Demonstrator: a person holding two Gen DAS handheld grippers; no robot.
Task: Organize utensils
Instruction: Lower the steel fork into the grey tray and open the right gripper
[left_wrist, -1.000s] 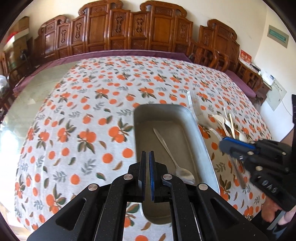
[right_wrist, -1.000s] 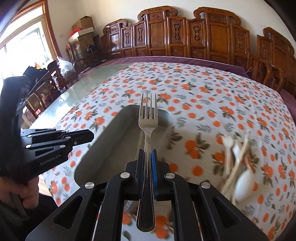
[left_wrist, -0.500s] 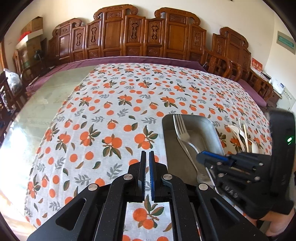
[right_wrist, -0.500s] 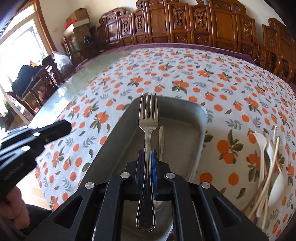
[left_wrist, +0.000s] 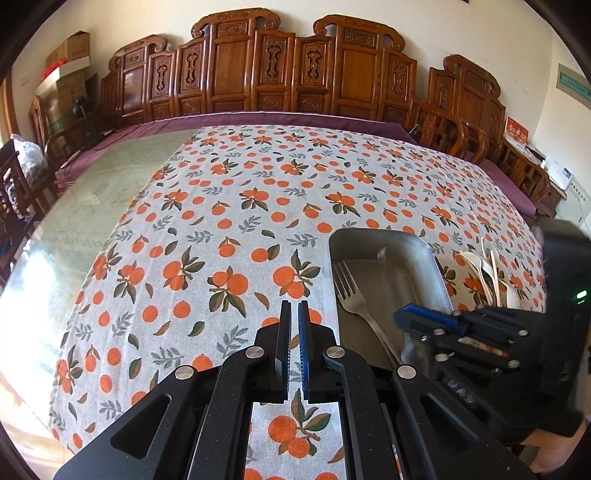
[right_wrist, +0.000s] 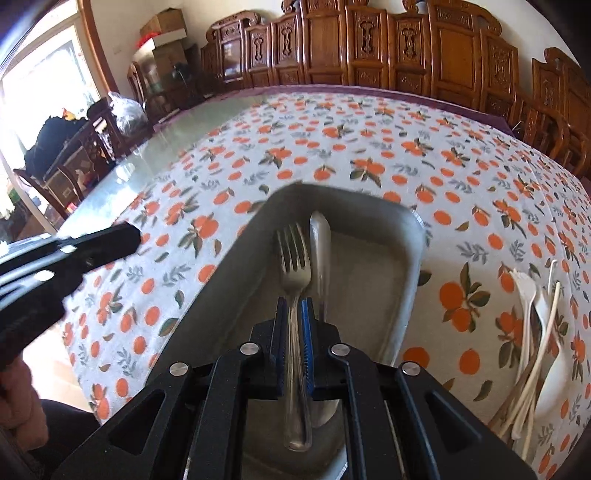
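Orange-print tablecloth (left_wrist: 229, 206); carved wooden chairs (left_wrist: 280, 74) behind; cardboard boxes (left_wrist: 66, 55) far left.

Carved wooden chairs (left_wrist: 288, 70) in a row against a cream wall (left_wrist: 436, 33), beyond the desk (left_wrist: 110, 177) ahead of the gripper, glass-topped, under an orange-print tablecloth (left_wrist: 258, 206). Cardboard boxes (left_wrist: 66, 55) stacked far left; bright window (right_wrist: 40, 74) at left, daylight glaring off the glass.

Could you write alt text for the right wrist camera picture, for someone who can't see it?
Seen from the right gripper, its jaws are shut on a metal fork held over a grey metal tray, tines pointing away, beside another metal utensil lying in the tray. The tray sits on an orange-patterned tablecloth, with pale plastic cutlery at right and the left gripper at left.
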